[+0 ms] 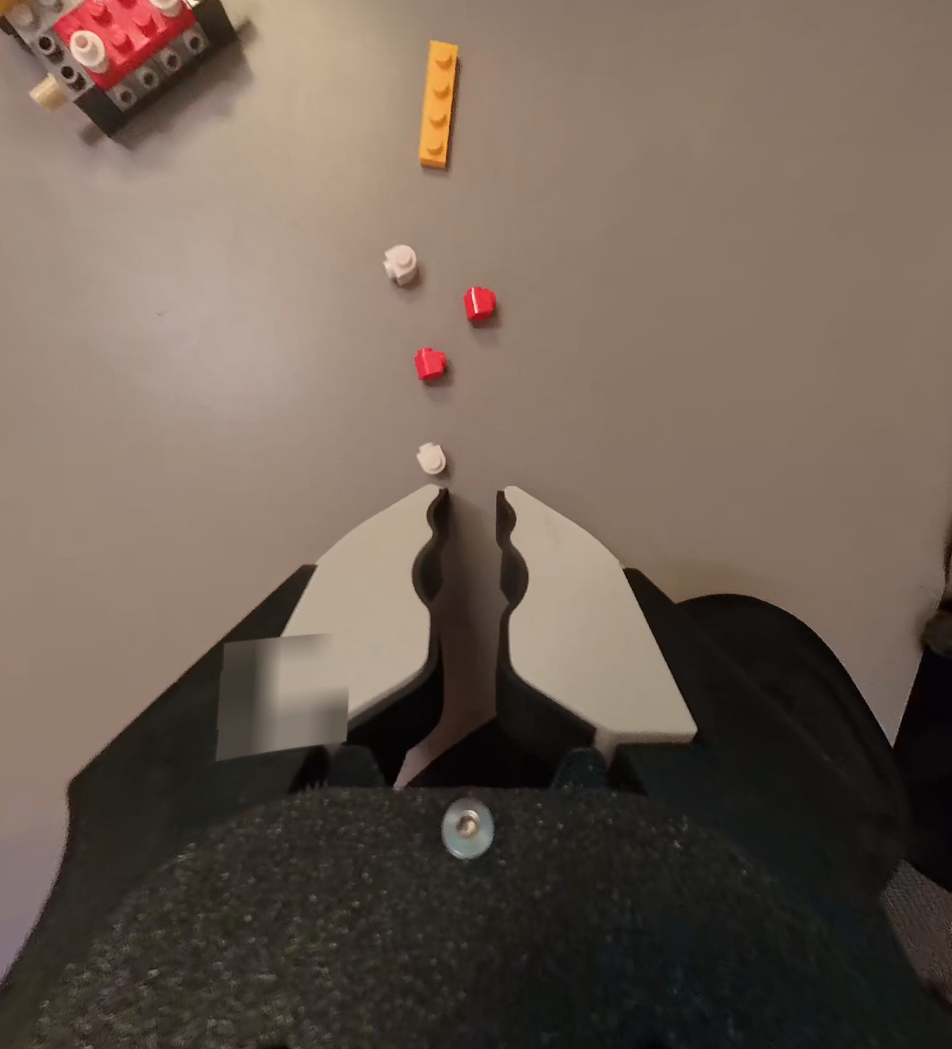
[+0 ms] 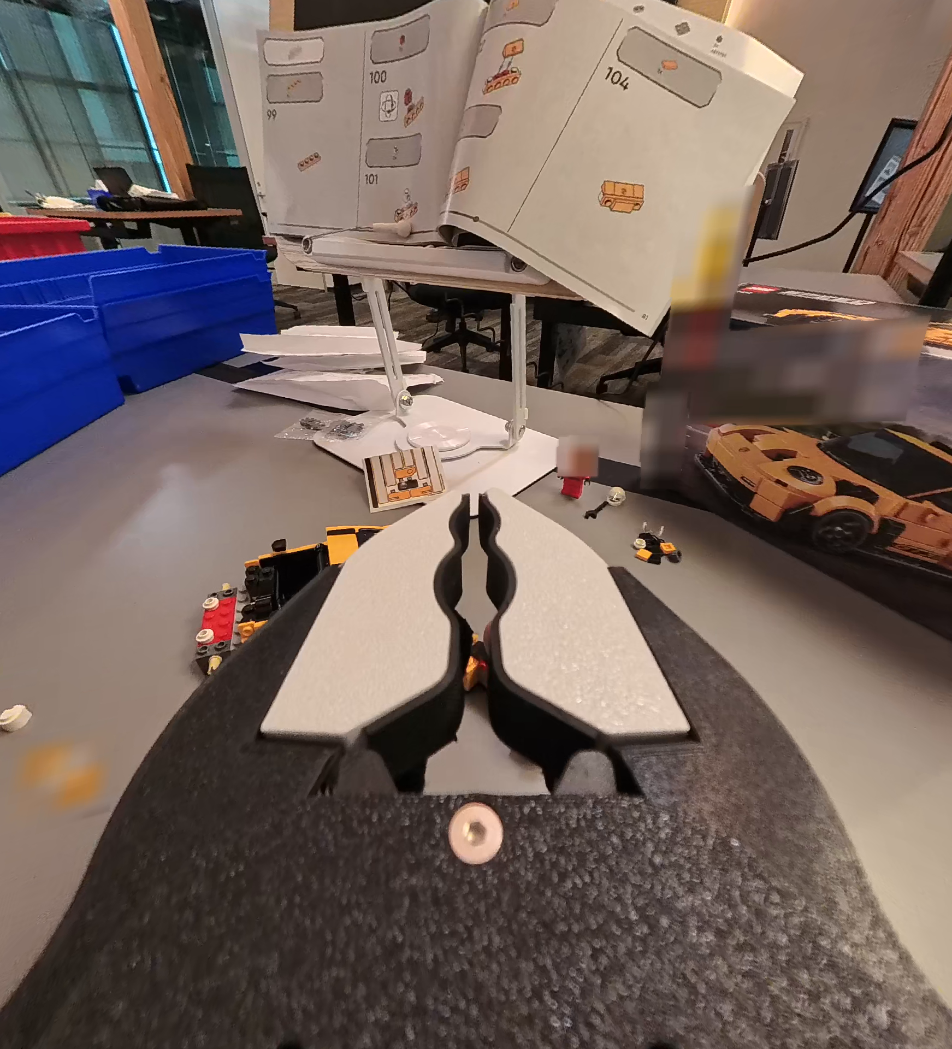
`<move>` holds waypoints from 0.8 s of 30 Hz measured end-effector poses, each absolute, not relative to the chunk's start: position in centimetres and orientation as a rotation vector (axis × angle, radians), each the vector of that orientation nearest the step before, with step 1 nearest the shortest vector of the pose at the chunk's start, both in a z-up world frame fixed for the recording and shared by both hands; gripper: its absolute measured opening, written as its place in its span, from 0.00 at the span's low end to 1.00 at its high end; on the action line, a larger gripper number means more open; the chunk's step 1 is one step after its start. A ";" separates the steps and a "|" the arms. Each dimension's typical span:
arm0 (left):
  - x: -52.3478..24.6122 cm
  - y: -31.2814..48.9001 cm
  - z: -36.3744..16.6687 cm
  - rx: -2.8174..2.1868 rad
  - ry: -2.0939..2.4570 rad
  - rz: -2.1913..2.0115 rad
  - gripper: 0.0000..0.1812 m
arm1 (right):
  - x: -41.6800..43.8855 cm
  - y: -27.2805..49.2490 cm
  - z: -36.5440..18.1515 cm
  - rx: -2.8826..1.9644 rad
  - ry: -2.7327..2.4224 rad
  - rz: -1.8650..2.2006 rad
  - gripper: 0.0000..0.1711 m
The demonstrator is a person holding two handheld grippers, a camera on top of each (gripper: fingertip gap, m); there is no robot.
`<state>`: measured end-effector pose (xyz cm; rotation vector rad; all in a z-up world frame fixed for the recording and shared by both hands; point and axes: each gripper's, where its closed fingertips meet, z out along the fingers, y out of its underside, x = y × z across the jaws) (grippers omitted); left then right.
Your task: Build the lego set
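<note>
Left gripper (image 1: pixel 472 494): jaws a narrow slit apart, nothing between them. Hangs over the grey table (image 1: pixel 178 397), tips just near of a small white round piece (image 1: pixel 431 458), slightly left of the gap. Farther off in a loose line: 2 small red pieces (image 1: pixel 430 364) (image 1: pixel 480 304), another white piece (image 1: pixel 401 264), then an orange plate (image 1: pixel 439 104). Half-built car (image 1: pixel 116 62) at the far left corner.

Right gripper (image 2: pixel 473 499): tips almost touching. Shows a speck of orange and red (image 2: pixel 476 664) deep in the gap; cannot tell whether gripped or just part of the car (image 2: pixel 269 590) lying below and to the left.

Likely risks:
- Too narrow a gap for the white piece; would likely nudge or flick it away instead of straddling it.
- Off-centre approach; probably tips the round piece over or rolls it towards the red ones.
- Tiny smooth pieces; may squirt out under a hard pinch.
- Right gripper low and close to the car; could bump it and knock loose parts off.
</note>
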<state>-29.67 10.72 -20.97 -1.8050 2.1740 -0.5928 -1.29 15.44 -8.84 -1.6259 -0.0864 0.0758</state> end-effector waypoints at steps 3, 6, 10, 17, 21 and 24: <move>-29.7 10.9 -20.7 -1.794 2.153 -0.613 0.07 | -1.3 15.4 -8.9 -1.627 -0.087 0.074 0.02; -29.2 12.1 -20.5 -1.784 2.094 -0.580 0.05 | -1.3 15.4 -8.9 -1.627 -0.089 0.071 0.02; -28.7 12.5 -20.8 -1.718 2.118 -0.544 0.06 | -1.3 15.4 -8.9 -1.628 -0.088 0.072 0.02; -28.0 11.9 -20.9 -1.659 2.152 -0.555 0.06 | -1.3 15.4 -8.9 -1.629 -0.089 0.073 0.02; -27.7 11.7 -21.0 -1.648 2.139 -0.564 0.05 | -1.4 15.4 -8.9 -1.630 -0.091 0.073 0.02; -27.6 11.8 -21.0 -1.654 2.128 -0.568 0.05 | -1.4 15.4 -8.9 -1.631 -0.091 0.073 0.02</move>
